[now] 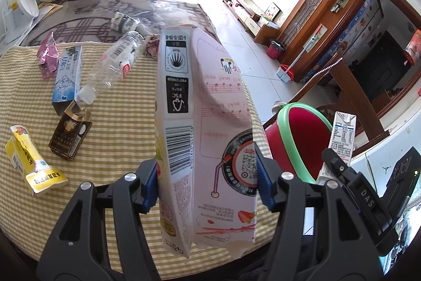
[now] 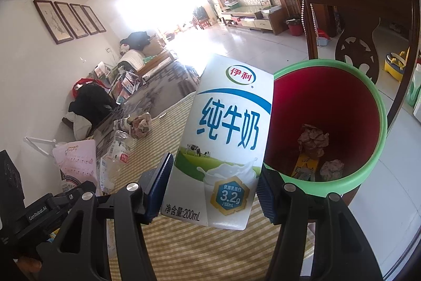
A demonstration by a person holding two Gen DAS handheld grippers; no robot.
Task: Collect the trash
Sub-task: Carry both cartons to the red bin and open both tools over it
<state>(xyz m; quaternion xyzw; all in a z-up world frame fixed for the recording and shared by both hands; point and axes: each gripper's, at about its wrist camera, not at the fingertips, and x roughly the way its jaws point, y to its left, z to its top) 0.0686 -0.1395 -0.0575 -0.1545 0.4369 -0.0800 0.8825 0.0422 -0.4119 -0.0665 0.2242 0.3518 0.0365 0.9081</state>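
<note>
Far left, a yellow carton [image 1: 31, 157], a dark box [image 1: 69, 134] and a clear bottle [image 1: 113, 65] wait on the checked cloth [image 1: 126, 123]. The left gripper [image 1: 208, 183] clamps the pink carton [image 1: 210, 123]; the right gripper [image 2: 210, 191] grips the milk carton [image 2: 223, 138] beside the red bin [image 2: 379, 109], likely for dropping in.

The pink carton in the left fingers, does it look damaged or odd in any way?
Yes. The pink carton is dented along its broad face and its near end is torn open with a ragged edge. It also hangs upside down, print inverted. The milk carton in the right fingers looks intact by comparison.
</note>
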